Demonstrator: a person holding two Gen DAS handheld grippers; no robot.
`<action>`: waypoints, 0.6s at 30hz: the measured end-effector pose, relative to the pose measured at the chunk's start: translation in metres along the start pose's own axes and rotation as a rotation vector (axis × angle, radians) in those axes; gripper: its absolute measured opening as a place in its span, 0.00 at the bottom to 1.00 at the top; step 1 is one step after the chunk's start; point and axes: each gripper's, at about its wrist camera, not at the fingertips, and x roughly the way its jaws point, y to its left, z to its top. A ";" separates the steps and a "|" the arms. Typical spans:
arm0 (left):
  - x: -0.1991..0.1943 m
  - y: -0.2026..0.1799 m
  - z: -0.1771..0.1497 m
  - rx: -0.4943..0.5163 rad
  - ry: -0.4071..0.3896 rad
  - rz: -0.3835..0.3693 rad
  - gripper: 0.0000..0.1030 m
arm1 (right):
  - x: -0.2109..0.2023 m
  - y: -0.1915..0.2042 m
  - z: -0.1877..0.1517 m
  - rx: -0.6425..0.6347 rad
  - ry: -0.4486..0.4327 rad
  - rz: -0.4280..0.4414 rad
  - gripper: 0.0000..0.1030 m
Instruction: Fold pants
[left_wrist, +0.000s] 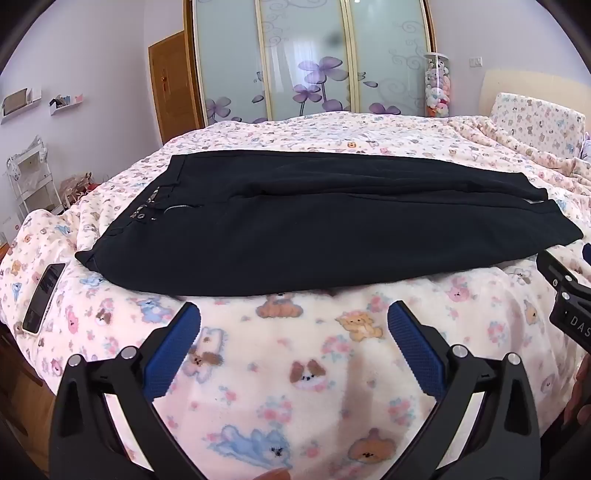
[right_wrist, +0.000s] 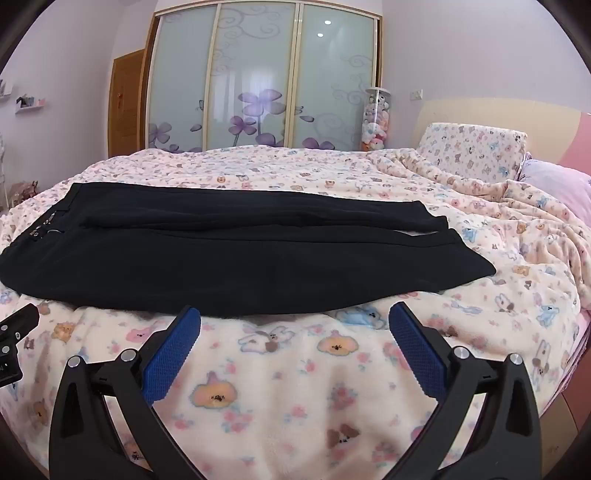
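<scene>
Black pants (left_wrist: 314, 221) lie flat across the bed, waistband at the left, leg hems at the right, the two legs side by side. The right wrist view shows the same pants (right_wrist: 229, 254) stretching from the left edge to mid-right. My left gripper (left_wrist: 293, 314) hangs open just short of the pants' near edge, nothing between its blue pads. My right gripper (right_wrist: 294, 314) is also open and empty, near the same edge further toward the hems. Each gripper's black body shows at the other view's side edge.
A fleece blanket with a bear print (left_wrist: 295, 387) covers the bed. A phone (left_wrist: 42, 299) lies on it at the left, beside the waistband. A pillow (right_wrist: 476, 151) and bunched blanket sit at the right. A sliding-door wardrobe (right_wrist: 258, 81) stands behind the bed.
</scene>
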 end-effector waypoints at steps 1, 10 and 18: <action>0.000 0.000 0.000 0.000 0.001 0.002 0.98 | 0.000 0.000 0.000 0.000 0.000 0.000 0.99; 0.000 0.000 0.000 -0.001 0.007 -0.002 0.98 | 0.001 0.001 0.000 0.000 0.002 0.000 0.99; 0.001 0.000 -0.005 0.000 0.014 -0.005 0.98 | 0.000 -0.001 0.000 0.001 0.004 0.001 0.99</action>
